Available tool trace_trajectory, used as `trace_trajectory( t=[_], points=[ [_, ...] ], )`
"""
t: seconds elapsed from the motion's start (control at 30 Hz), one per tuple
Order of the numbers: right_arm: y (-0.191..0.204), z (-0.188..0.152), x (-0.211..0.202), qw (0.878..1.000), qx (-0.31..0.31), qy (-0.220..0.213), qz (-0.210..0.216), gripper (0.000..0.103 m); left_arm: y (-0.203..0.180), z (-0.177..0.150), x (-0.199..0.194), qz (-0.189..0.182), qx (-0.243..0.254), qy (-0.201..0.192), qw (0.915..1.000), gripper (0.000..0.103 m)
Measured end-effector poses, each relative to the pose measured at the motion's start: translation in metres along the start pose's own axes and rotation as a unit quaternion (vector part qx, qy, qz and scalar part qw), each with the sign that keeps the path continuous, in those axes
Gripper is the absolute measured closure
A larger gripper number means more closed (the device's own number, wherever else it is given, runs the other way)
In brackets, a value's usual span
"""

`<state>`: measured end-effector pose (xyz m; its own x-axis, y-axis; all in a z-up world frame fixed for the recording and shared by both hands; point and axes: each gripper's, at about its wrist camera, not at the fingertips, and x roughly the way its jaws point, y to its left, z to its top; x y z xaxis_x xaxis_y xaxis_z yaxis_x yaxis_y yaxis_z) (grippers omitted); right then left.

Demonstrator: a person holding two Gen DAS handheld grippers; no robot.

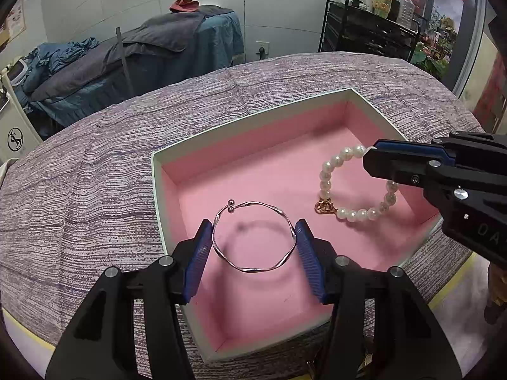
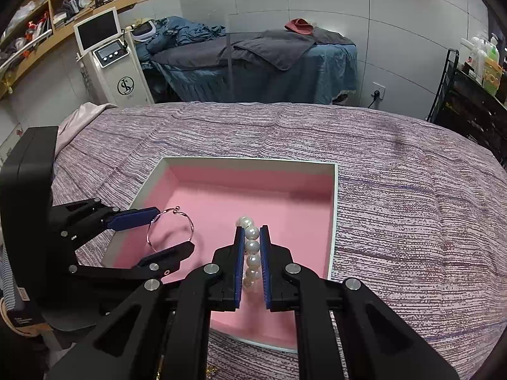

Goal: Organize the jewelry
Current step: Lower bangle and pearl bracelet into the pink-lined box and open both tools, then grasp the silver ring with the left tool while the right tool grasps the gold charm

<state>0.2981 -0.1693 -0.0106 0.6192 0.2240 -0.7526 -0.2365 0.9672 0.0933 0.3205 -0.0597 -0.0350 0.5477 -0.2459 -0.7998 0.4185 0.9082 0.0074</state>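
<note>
An open box with a pink lining lies on the purple cloth. My left gripper is shut on a thin twisted silver bangle, holding it across its width just above the box floor. My right gripper is shut on a pearl bracelet with a small gold clasp. The bracelet hangs inside the box at its right side.
The purple striped cloth covers the table around the box. Beyond it stand a blue-covered bed, a white machine with a screen and a black cart with bottles.
</note>
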Motion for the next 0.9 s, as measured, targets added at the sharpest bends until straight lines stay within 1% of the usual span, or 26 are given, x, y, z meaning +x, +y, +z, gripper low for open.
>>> trace_trajectory(
  t=[0.07,0.1,0.13,0.17,0.2,0.23,0.3,0.37,0.47,0.53,0.6,0.67,0.73,0.8,0.9],
  points=[
    [-0.003,-0.001,0.001,1.0,0.0,-0.002,-0.008,0.093,-0.001,-0.002,0.0,0.004,0.007,-0.005,1.0,0.048],
    [-0.004,-0.001,0.0,1.0,0.002,-0.004,-0.007,0.09,-0.002,-0.002,-0.001,0.007,0.011,-0.008,0.9999,0.047],
    [-0.005,-0.001,-0.001,1.0,0.003,-0.006,-0.004,0.082,-0.001,-0.003,-0.002,0.009,0.013,-0.01,0.9998,0.042],
    [-0.006,-0.001,-0.003,1.0,0.003,-0.012,-0.006,0.078,-0.001,-0.003,-0.003,0.01,0.015,-0.012,0.9998,0.038],
    [-0.006,0.0,-0.005,1.0,0.002,-0.017,-0.011,0.068,-0.002,-0.003,-0.005,0.01,0.017,-0.017,0.9997,0.032],
    [-0.007,0.0,-0.008,1.0,0.001,-0.023,-0.016,0.062,-0.002,-0.003,-0.008,0.016,0.018,-0.023,0.9995,0.025],
    [-0.01,0.003,-0.016,0.999,0.001,-0.038,-0.025,0.061,-0.003,-0.002,-0.015,0.026,0.021,-0.036,0.9988,0.021],
    [-0.014,0.006,-0.025,0.998,0.007,-0.055,-0.033,0.055,-0.003,-0.001,-0.023,0.022,0.023,-0.046,0.9984,0.019],
    [-0.022,0.007,-0.042,0.995,0.02,-0.078,-0.056,0.044,-0.002,0.0,-0.037,0.025,0.02,-0.064,0.9975,0.012],
    [-0.026,0.004,-0.053,0.993,0.022,-0.089,-0.073,0.031,-0.001,-0.004,-0.049,0.032,0.014,-0.082,0.996,0.007],
    [-0.029,-0.004,-0.065,0.991,0.016,-0.1,-0.087,0.025,0.002,-0.013,-0.061,0.028,0.004,-0.104,0.9942,0.006],
    [-0.03,-0.014,-0.071,0.99,0.01,-0.1,-0.098,0.023,0.007,-0.022,-0.071,0.015,-0.012,-0.117,0.9929,0.006],
    [-0.03,-0.024,-0.074,0.991,0.01,-0.093,-0.097,0.021,0.01,-0.035,-0.079,0.01,-0.026,-0.12,0.9923,0.006],
    [-0.031,-0.037,-0.077,0.992,0.015,-0.086,-0.087,0.02,0.01,-0.048,-0.085,0.016,-0.028,-0.119,0.9923,0.006],
    [-0.026,-0.053,-0.083,0.993,0.014,-0.082,-0.08,0.02,0.006,-0.066,-0.091,0.037,-0.019,-0.116,0.9924,0.006]
  ],
)
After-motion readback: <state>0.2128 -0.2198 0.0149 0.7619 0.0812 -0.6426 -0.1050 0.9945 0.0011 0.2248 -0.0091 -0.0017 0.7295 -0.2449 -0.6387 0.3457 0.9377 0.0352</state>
